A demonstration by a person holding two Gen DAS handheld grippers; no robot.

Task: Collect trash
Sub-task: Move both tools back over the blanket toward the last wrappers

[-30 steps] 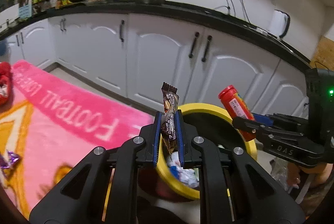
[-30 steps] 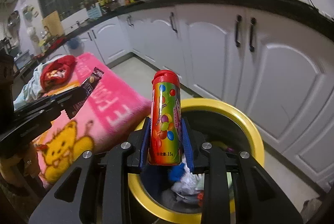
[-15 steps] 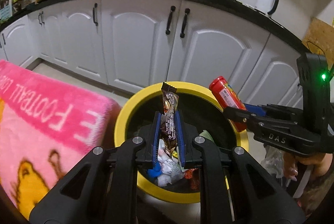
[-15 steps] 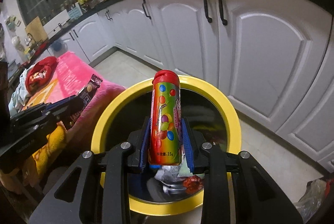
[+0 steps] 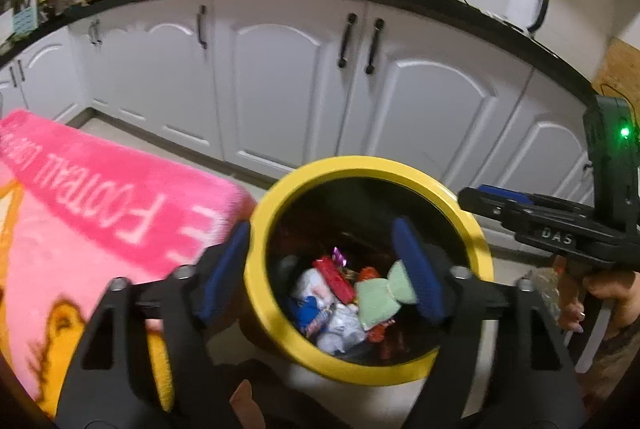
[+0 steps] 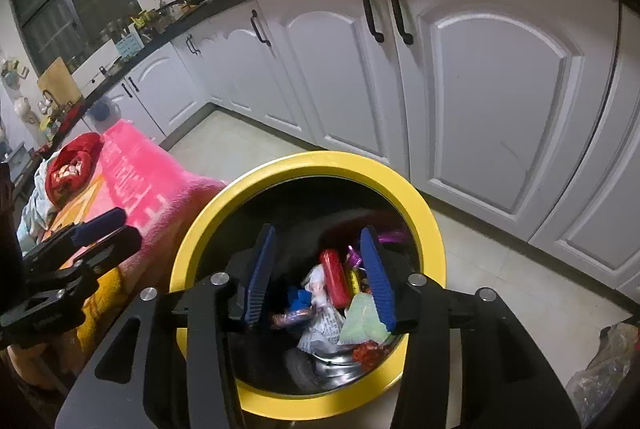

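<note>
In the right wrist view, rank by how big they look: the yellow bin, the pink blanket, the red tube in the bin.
1. Yellow bin
2. Pink blanket, though it lies farther from the camera and is partly hidden
3. Red tube

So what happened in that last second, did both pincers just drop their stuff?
Yes. The left gripper and right gripper have just opened over the yellow bin. The brown wrapper is gone from the left; the red candy tube now lies among the trash inside. The pink blanket stayed put.
</note>
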